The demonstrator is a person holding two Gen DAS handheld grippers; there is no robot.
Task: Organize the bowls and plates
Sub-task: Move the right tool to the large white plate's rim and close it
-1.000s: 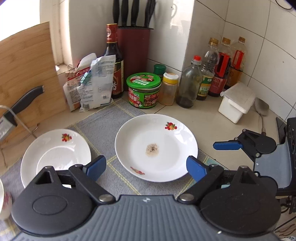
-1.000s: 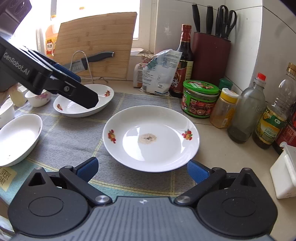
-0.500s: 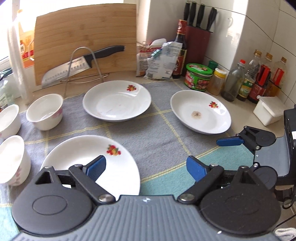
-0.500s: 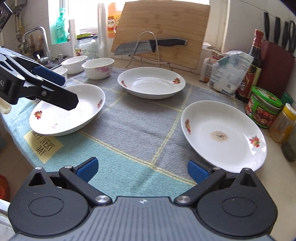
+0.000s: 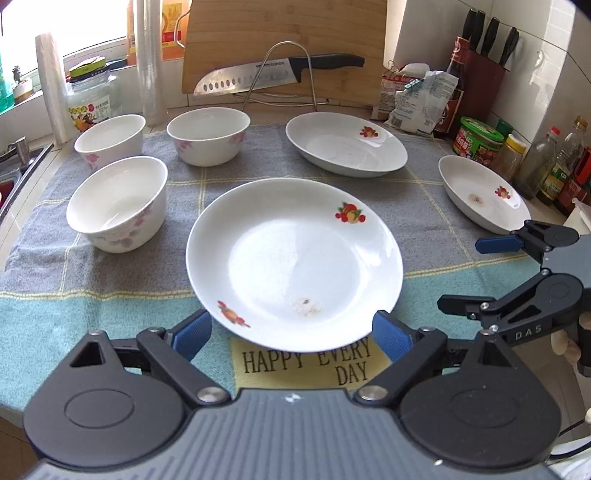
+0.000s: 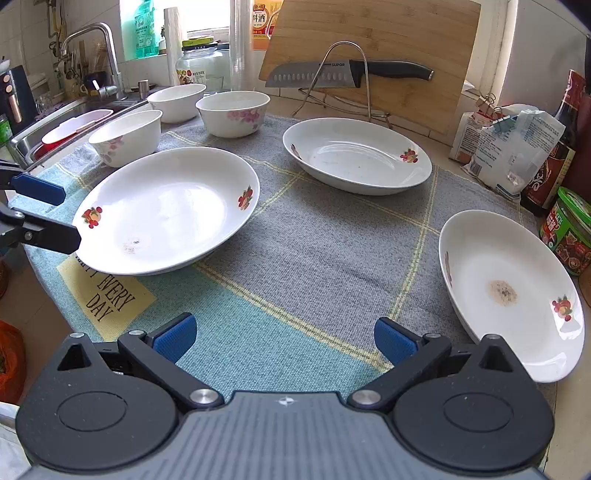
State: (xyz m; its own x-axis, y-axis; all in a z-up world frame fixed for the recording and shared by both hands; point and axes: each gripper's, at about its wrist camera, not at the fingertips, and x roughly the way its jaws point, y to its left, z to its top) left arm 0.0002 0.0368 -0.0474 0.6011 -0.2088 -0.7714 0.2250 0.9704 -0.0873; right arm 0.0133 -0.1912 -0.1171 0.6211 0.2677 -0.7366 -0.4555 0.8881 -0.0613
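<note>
Three white flowered plates lie on a grey and teal mat. The near plate has its front rim between the fingers of my left gripper, which is open; the pads stand beside the rim without pressing it. A second plate lies behind, and a stained plate at the right. Three white bowls stand at the left. My right gripper hangs open over bare mat, holding nothing.
A knife on a wire rack leans against a wooden cutting board at the back. Jars and bottles crowd the right wall by a knife block. A sink with a tap lies beyond the mat's left edge.
Both views have swung left, away from the stained plate. The left gripper has come down to the near plate's front rim and the bowls have come into view. Both jaws stay as wide.
</note>
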